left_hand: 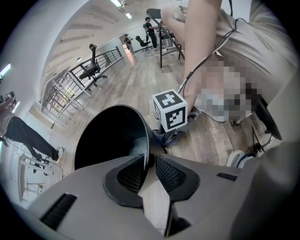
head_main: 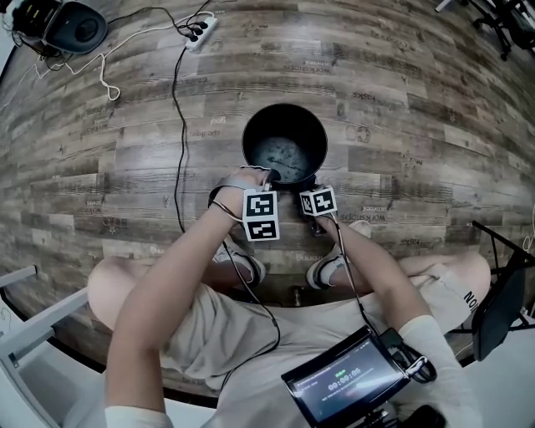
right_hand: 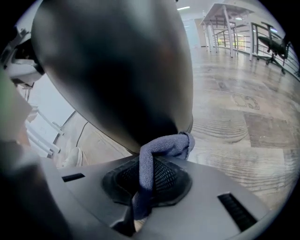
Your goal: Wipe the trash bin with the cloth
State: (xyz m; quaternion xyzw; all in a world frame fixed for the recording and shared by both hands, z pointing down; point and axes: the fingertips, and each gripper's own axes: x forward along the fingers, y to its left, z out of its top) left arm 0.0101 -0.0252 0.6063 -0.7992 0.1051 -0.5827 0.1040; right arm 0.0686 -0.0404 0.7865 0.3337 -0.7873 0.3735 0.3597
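Two grips: left gripper (left_hand: 150, 163) pinches the rim of the upright, mouth-up trash bin (head_main: 259, 138); right gripper (right_hand: 146, 174) clamps the cloth (right_hand: 165, 145).

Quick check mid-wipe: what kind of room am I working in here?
Probably an open-plan office or lab floor: wood-look plank floor, a swivel office chair beside metal railings, and a long desk in the background.
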